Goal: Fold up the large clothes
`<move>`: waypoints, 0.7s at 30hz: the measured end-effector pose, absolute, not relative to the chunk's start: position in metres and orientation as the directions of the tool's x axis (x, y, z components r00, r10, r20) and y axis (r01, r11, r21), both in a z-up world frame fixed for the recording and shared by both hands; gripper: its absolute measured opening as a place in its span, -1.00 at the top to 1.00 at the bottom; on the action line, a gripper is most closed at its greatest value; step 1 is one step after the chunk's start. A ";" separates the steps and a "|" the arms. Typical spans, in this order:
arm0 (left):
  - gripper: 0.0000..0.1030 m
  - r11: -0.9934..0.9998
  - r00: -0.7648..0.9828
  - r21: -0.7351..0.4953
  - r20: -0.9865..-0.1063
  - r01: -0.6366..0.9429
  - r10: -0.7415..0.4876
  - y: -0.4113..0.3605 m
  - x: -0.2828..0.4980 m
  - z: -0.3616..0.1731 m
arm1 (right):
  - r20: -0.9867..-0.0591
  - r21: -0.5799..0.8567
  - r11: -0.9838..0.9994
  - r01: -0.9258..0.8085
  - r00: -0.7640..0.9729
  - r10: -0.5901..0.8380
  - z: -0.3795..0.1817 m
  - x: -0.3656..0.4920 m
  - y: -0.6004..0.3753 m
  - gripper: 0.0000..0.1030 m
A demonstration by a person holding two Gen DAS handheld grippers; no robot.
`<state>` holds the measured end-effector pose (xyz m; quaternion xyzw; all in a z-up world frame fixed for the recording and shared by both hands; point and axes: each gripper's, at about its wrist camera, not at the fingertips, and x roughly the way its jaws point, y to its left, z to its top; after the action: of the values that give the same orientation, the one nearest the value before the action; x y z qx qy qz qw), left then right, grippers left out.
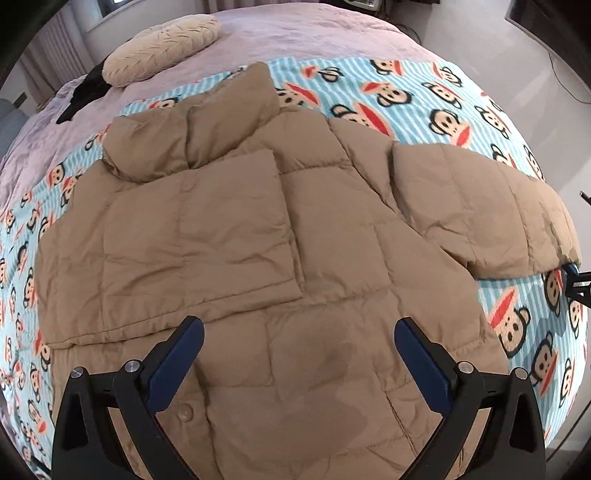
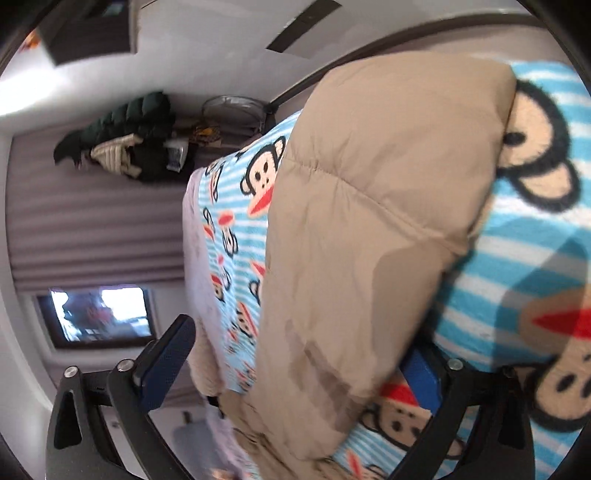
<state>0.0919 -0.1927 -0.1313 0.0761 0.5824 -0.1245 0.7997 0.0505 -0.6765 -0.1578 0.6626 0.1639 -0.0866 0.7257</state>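
- Between the black, blue-padded fingers of the left claw [image 1: 299, 341], which stand wide apart and grip nothing, lies the lower front of a tan quilted puffer jacket [image 1: 258, 229]; the claw hovers over it, pointing steeply down
- At the right claw [image 2: 303, 363] the jaws also stand wide apart, with the jacket's outstretched sleeve [image 2: 373, 206] between them; the picture is blurred, and the pads do not appear to press on the cloth
- From the left wrist view, that claw shows only as a blue and black tip at the sleeve's cuff
- Spread flat, front up, the jacket has one sleeve [image 1: 221, 229] folded across its chest, its collar [image 1: 199, 125] pointing away
- Under the jacket lies a blue-and-white striped fleece blanket printed with cartoon monkey faces [image 1: 424, 96], on a bed with a pale lilac cover [image 1: 295, 33]
- Beyond the collar rests a round cream textured cushion [image 1: 162, 48], beside a black cloth [image 1: 85, 92]
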 end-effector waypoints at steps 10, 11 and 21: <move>-1.00 0.976 0.306 -0.014 -0.949 0.217 -0.081 -0.152 0.098 -0.123 | -0.369 0.923 0.179 0.340 0.915 0.164 -0.135 0.084 -0.648 0.88; -1.00 0.979 0.311 -0.016 -0.947 0.206 -0.080 -0.143 0.098 -0.122 | -0.376 0.914 0.229 0.334 0.910 0.175 -0.123 0.091 -0.638 0.88; -1.00 0.998 0.379 -0.021 -0.925 0.060 -0.042 -0.034 0.101 -0.113 | -0.470 0.578 0.815 0.042 0.834 0.290 -0.002 0.170 -0.430 0.88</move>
<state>0.1015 -0.0338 -0.1133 0.0080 0.5565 -0.0308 0.8303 0.1705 -0.4304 -0.0017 0.2963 0.2802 0.0683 0.9105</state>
